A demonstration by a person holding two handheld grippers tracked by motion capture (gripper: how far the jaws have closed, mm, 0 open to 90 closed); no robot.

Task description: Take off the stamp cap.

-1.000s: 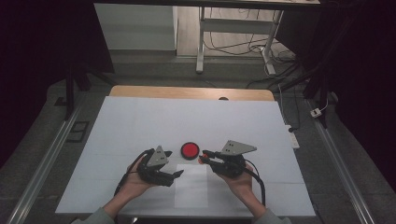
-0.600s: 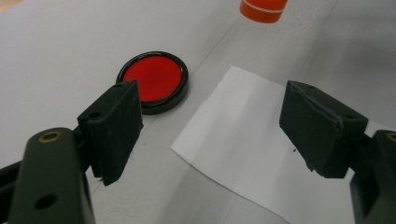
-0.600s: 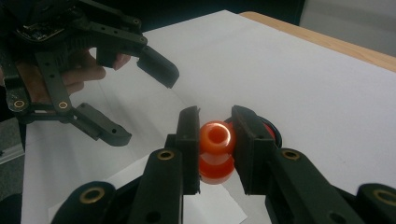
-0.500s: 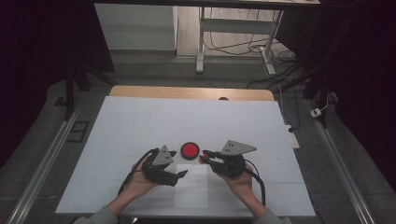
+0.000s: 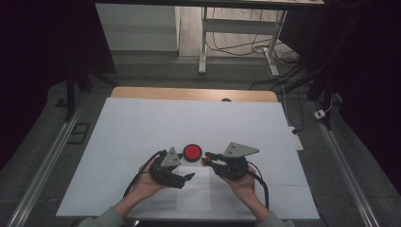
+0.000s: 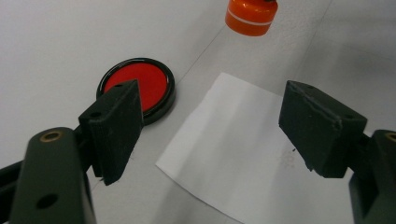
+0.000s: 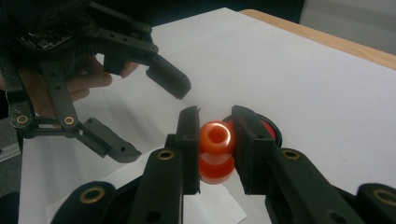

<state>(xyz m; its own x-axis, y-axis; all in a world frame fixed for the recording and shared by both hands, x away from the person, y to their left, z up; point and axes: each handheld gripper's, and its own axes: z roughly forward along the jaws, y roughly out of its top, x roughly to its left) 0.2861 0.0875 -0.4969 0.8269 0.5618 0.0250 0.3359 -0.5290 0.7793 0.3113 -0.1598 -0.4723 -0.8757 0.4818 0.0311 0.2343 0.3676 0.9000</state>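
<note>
A small orange stamp (image 7: 215, 140) sits between the jaws of my right gripper (image 7: 215, 135), which is shut on it just above the table. In the high view the right gripper (image 5: 206, 159) points left toward a round red ink pad (image 5: 192, 152) in a black rim. My left gripper (image 5: 187, 179) stands open over a white sheet of paper (image 5: 194, 194), nothing between its jaws. The left gripper view has the open jaws of the left gripper (image 6: 210, 121) framing the paper (image 6: 243, 154), with the ink pad (image 6: 137, 86) behind the left jaw and the stamp (image 6: 251, 16) beyond.
A white board (image 5: 142, 123) covers the wooden table (image 5: 189, 93), whose far edge shows bare wood. Cables trail from both grippers toward the near edge. Dark floor, rails and table legs (image 5: 203, 42) lie beyond the table.
My left gripper has edged a little to the right, nearer the paper and ink pad. The right gripper and the stamp have stayed in place.
</note>
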